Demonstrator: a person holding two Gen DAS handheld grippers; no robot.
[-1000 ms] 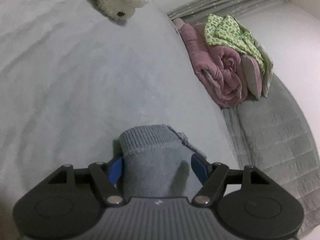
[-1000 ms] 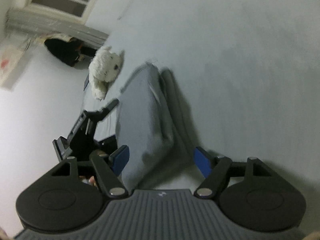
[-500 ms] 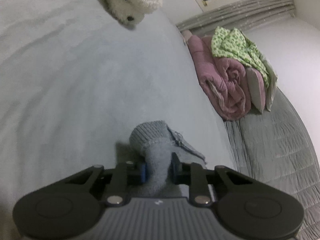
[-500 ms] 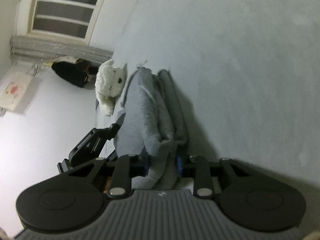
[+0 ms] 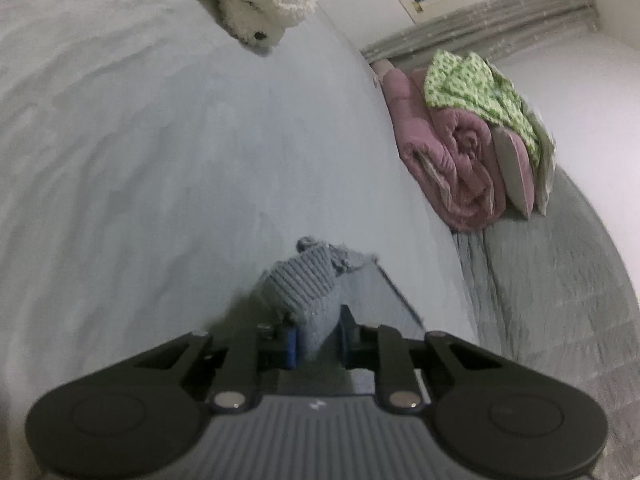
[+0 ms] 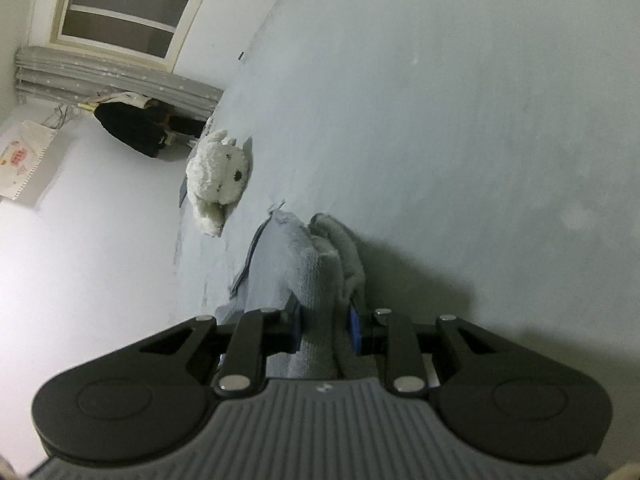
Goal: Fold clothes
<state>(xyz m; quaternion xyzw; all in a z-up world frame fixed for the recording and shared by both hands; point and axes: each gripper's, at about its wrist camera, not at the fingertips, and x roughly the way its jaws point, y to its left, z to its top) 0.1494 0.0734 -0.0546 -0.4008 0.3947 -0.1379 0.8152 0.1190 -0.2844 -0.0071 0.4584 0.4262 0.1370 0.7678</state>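
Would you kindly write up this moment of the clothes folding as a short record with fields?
surface: pale grey bed sheet
garment: grey knit sweater, one bunched edge in each gripper
left gripper: shut on the sweater's ribbed edge; jaws have just been closing
right gripper: shut on thick folds of the sweater; jaws have just been closing
nearby on bed: white plush toy
at bed's side: rolled pink quilt with green patterned cloth on top
background: window
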